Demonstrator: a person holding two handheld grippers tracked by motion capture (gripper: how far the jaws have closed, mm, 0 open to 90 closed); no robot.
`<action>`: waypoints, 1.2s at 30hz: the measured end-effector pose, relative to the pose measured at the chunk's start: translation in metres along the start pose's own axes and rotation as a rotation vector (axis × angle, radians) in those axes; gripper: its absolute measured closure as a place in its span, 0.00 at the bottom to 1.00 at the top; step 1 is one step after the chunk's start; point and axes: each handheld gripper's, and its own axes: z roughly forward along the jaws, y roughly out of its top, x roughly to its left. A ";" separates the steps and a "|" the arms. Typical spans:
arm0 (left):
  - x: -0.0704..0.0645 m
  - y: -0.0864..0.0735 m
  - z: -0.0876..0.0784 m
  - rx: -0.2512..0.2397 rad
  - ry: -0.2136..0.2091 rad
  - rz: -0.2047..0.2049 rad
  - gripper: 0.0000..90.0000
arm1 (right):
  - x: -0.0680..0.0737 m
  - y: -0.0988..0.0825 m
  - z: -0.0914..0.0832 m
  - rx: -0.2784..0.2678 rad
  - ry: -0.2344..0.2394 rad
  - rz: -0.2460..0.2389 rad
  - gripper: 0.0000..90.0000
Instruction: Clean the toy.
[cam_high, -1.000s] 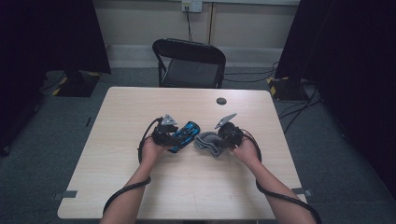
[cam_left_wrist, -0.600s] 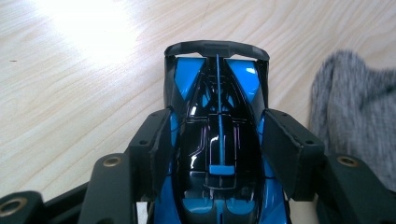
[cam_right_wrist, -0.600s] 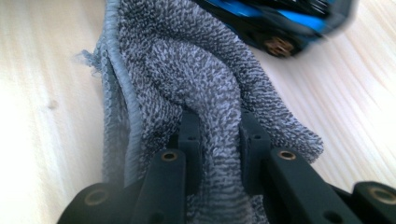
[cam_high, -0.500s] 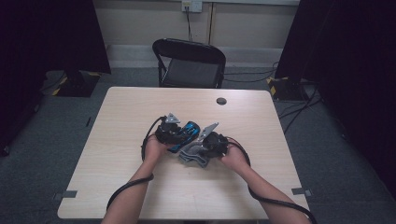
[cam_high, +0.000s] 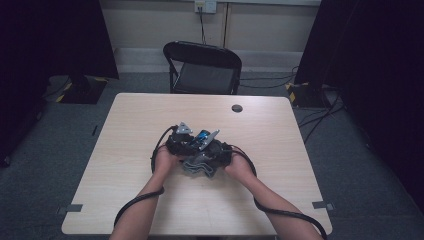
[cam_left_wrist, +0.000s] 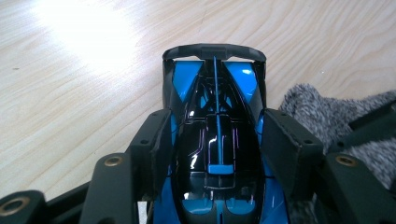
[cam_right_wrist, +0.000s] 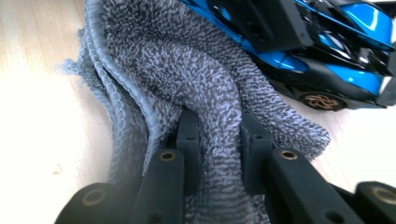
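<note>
Both grippers meet near bench centre, slightly toward the person's side. Bench (cam_high: 130, 165) has bare wood all round: wide clear margin to L and R edges, more to the far edge, less to the near one. Small dark round disc (cam_high: 237, 108) sits alone near the far edge, well apart from the work. Folding chair (cam_high: 204, 67) stands just beyond the far edge.

L gripper (cam_left_wrist: 215, 144): jaws clamped on the flanks of a blue-and-black toy car (cam_left_wrist: 215, 135), one pad each side at mid-body. Jaws have just been closing in a little, car between them. Car rests on the bench, its dark curved end bar pointing away from the cam.

R gripper (cam_right_wrist: 218, 135): jaws clenched on a fold of grey knit cloth (cam_right_wrist: 187, 70), fabric bunched between the pads. Cloth lies crumpled on the bench, touching the car's side.

View differences:
- High view: L gripper (cam_high: 181, 142) and R gripper (cam_high: 216, 150) nearly touching, cloth (cam_high: 200, 166) on the near side, car (cam_high: 202, 135) just a blue fleck; cables loop back along both forearms.
- L gripper view: pad contact on the car; cloth (cam_left_wrist: 336, 116) at R, just beside the car.
- R gripper view: knit texture, ribbed cloth edge, car's bronze wheel (cam_right_wrist: 320, 100), L gripper's jaw across the car body.
</note>
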 end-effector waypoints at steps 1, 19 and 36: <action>0.000 0.000 0.000 0.002 -0.001 0.000 0.49 | -0.001 -0.001 0.000 0.003 -0.005 0.007 0.83; 0.000 -0.001 -0.002 0.006 0.003 0.003 0.49 | -0.045 -0.025 -0.009 0.010 -0.076 0.118 0.83; -0.001 0.001 -0.003 0.023 0.006 0.004 0.49 | -0.068 -0.041 -0.015 0.002 -0.125 0.216 0.83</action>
